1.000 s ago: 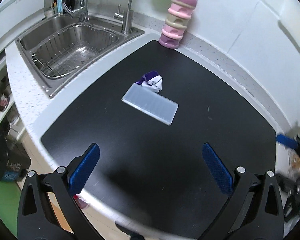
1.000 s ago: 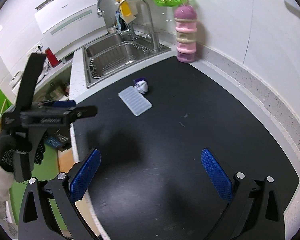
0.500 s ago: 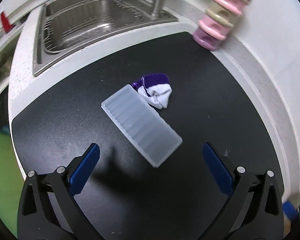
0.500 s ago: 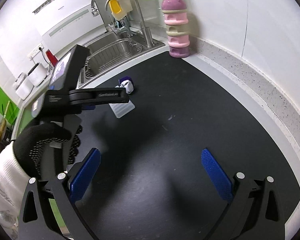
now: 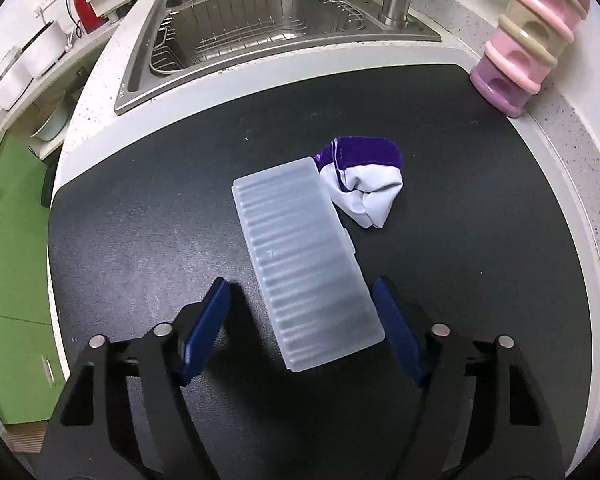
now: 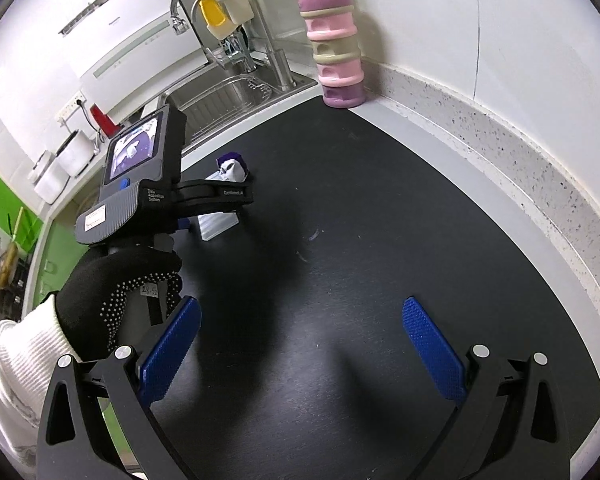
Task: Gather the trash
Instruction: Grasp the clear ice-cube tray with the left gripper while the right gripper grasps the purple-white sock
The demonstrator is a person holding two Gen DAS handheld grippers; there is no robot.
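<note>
Left wrist view: left gripper (image 5: 302, 312) jaws just closing, not yet touching, near end of ribbed translucent plastic box (image 5: 304, 264) between pads; crumpled purple-white wrapper (image 5: 366, 184) beyond, touching box. Right gripper (image 6: 302, 354) spread, empty, above black mat (image 6: 380, 240).

Between the blue, fine-textured pads (image 5: 204, 332) of the black left gripper (image 5: 302, 320), a frosted, translucent white ribbed box (image 5: 304, 260). Just beyond its far end, a crumpled purple-and-white wrapper (image 5: 364, 184). Underneath, a matte black mat (image 5: 140, 220); farther ahead to the right, pink, cream and lilac banded stacked containers (image 5: 528, 40). Left: green cabinet fronts (image 5: 8, 240).
</note>
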